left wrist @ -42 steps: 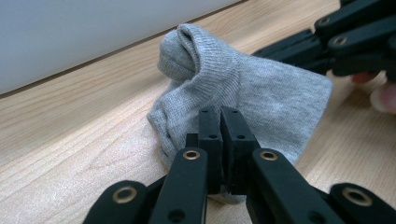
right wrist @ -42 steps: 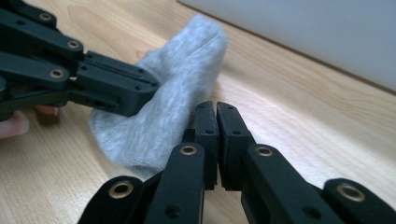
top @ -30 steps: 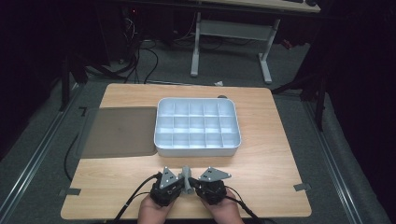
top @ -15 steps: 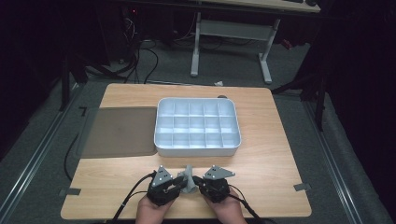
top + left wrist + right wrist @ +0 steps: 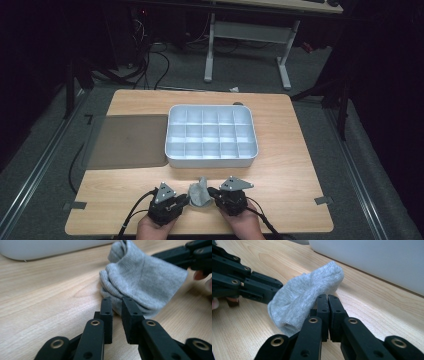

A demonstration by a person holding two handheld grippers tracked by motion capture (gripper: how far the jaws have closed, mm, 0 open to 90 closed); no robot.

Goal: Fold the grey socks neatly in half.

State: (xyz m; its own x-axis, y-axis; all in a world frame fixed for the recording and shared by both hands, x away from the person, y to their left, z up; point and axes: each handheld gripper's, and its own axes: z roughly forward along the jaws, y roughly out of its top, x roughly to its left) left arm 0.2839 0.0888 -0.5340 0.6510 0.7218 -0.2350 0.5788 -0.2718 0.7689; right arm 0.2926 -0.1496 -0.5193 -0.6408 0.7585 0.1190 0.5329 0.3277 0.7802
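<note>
I'm working a grey sock (image 5: pixel 200 193) at the near edge of the bench (image 5: pixel 295 150), between my two hands and just short of the white compartment tray (image 5: pixel 212 136).

My right hand-held gripper (image 5: pixel 216 192) is clamped tight. In the right gripper view its jaws meet with almost no gap beside the sock (image 5: pixel 305 301), and the cloth seems pinched at the tips, though the pinch point itself is hidden behind them.

My left hand-held gripper (image 5: pixel 186 201) is narrow but not closed, and its jaws have just been closing a little. In the left gripper view a slim gap shows between them, the tips sit at the sock's (image 5: pixel 142 282) near folded edge, and no cloth is between them yet.

Risks, as I judge them:
- The left jaws close on air or catch only the outer fold, since the edge lies just beyond the tips, and the sock then slips when pulled.
- The right grip looks shallow, so a tug from the left could pull the cloth free.
- The sock is bunched and partly lifted, so if either side lets go it flops back onto the wood.
- The tray wall is near on the far side, so a forward push could bump it.

A dark mat (image 5: pixel 127 141) lies left of the tray, well away from the work.
</note>
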